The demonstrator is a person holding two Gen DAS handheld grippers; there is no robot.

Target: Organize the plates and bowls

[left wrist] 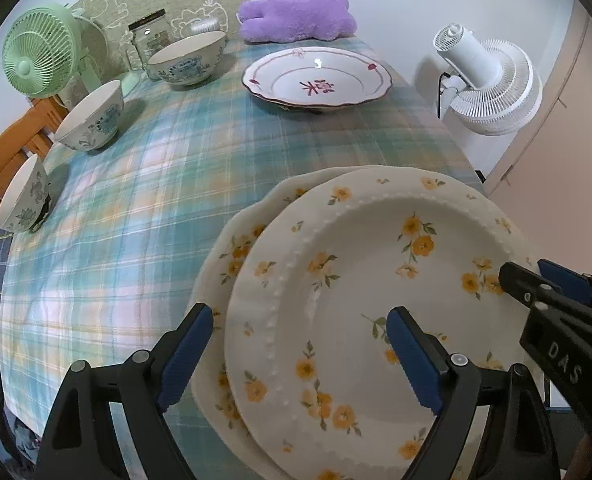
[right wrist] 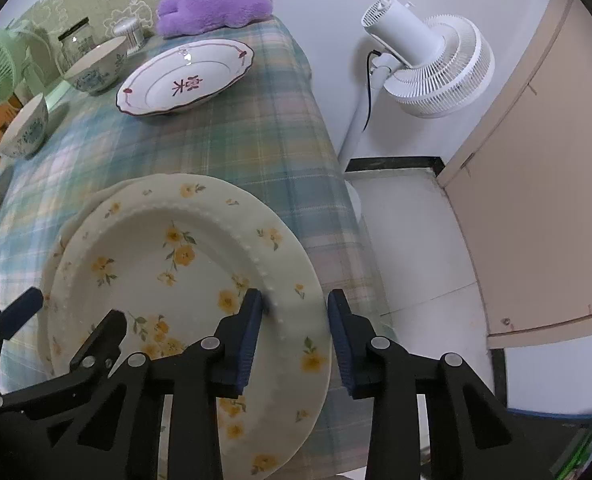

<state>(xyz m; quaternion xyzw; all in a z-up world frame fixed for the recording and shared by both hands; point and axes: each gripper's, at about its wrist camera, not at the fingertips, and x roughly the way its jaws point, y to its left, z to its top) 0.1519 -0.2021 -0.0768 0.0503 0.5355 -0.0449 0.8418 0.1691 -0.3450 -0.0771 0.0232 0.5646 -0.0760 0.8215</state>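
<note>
Two cream plates with yellow flowers are stacked at the near right of the table; the top plate [left wrist: 368, 280] lies offset on the lower plate [left wrist: 231, 248]. My left gripper [left wrist: 296, 356] is open, its fingers astride the top plate's left rim. My right gripper [right wrist: 296, 336] is open, its fingers astride the same plate's [right wrist: 167, 256] right rim; it also shows in the left wrist view [left wrist: 536, 284]. A white plate with red characters [left wrist: 316, 80] sits at the far side. Three blue-patterned bowls [left wrist: 187, 60] [left wrist: 91, 118] [left wrist: 23, 196] stand along the left.
The table has a plaid cloth [left wrist: 135, 184]. A green fan [left wrist: 39, 56], a glass jar [left wrist: 151, 38] and a purple plush [left wrist: 296, 14] stand at the back. A white floor fan [right wrist: 428, 68] and a beige door [right wrist: 536, 184] are to the right of the table.
</note>
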